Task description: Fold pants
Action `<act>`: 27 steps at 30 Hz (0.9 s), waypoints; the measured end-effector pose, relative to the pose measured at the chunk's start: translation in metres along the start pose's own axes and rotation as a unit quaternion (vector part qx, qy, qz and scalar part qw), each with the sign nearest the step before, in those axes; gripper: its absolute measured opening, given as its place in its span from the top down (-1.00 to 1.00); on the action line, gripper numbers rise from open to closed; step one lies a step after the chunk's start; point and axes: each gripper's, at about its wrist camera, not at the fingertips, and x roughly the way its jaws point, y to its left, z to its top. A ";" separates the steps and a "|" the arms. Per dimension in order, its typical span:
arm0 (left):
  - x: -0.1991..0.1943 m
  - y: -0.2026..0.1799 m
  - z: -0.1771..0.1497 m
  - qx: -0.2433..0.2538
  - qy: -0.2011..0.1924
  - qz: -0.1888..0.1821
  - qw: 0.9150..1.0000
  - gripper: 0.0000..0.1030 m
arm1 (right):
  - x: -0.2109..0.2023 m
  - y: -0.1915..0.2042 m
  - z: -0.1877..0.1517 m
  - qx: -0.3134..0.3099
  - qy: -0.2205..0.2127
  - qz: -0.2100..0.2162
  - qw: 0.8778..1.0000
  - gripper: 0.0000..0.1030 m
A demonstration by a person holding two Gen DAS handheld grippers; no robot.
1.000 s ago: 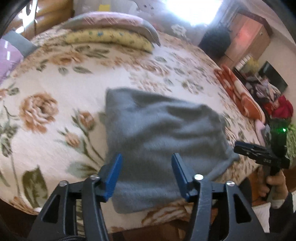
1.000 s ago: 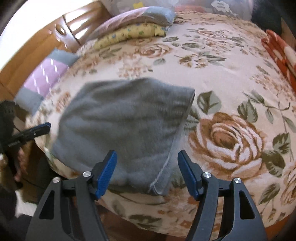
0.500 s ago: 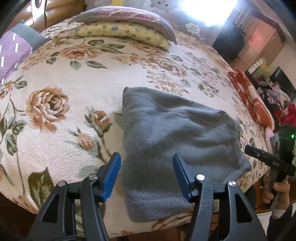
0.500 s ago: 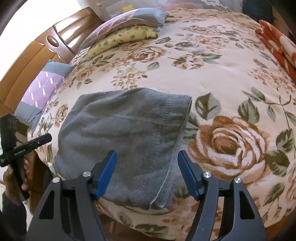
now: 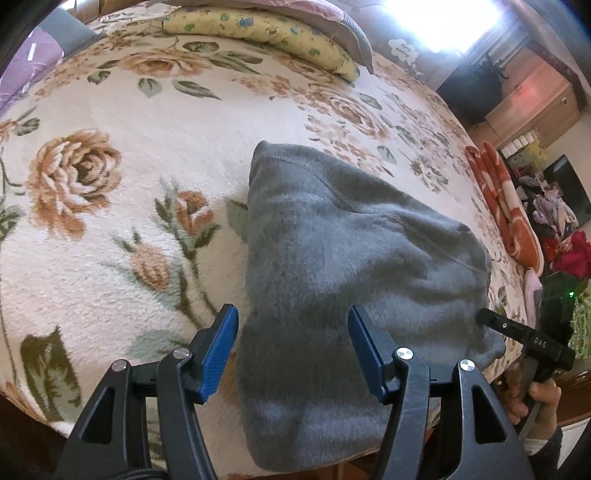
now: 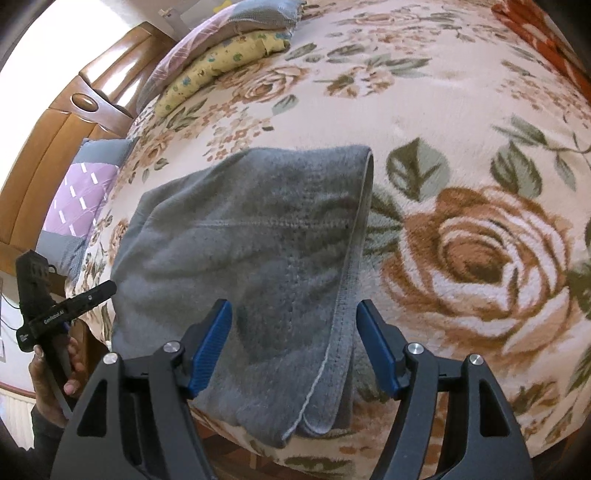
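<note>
Grey fleece pants (image 5: 351, 258) lie folded into a thick rectangle near the front edge of the bed. My left gripper (image 5: 291, 314) hovers open above their near left corner, blue pads apart, with cloth below and between them but not pinched. In the right wrist view the pants (image 6: 251, 240) show a stitched seam and a hemmed edge on the right. My right gripper (image 6: 294, 306) stands open over that near right corner, its pads clear of the cloth. A fingertip (image 5: 487, 319) of the right gripper shows at the pants' right edge, held by a hand (image 5: 535, 398).
The floral bedspread (image 5: 110, 229) covers the bed. Yellow and pink pillows (image 5: 266, 29) lie at the head, and a purple cushion (image 6: 81, 195) lies by the wooden headboard (image 6: 48, 147). An orange blanket (image 5: 506, 206) lies at the far right. The bed edge drops off just below the pants.
Both grippers have come down and closer to the near edge of the pants, rolling slightly. The pants have not moved.
</note>
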 end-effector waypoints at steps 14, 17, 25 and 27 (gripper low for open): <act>0.030 -0.001 0.003 -0.013 0.020 -0.044 0.999 -0.42 | 0.020 -0.017 0.000 0.031 0.008 0.039 0.999 -0.67; 0.030 0.000 0.002 -0.017 0.014 -0.056 0.998 -0.40 | 0.021 -0.008 0.000 0.017 0.013 0.052 0.998 -0.67; 0.028 -0.004 -0.002 -0.007 -0.003 -0.065 0.998 -0.05 | 0.027 -0.004 -0.004 0.012 0.013 0.053 0.998 -0.44; 0.026 -0.008 -0.003 0.003 -0.007 -0.058 0.998 0.10 | 0.025 -0.006 -0.006 0.014 0.012 0.055 0.998 -0.28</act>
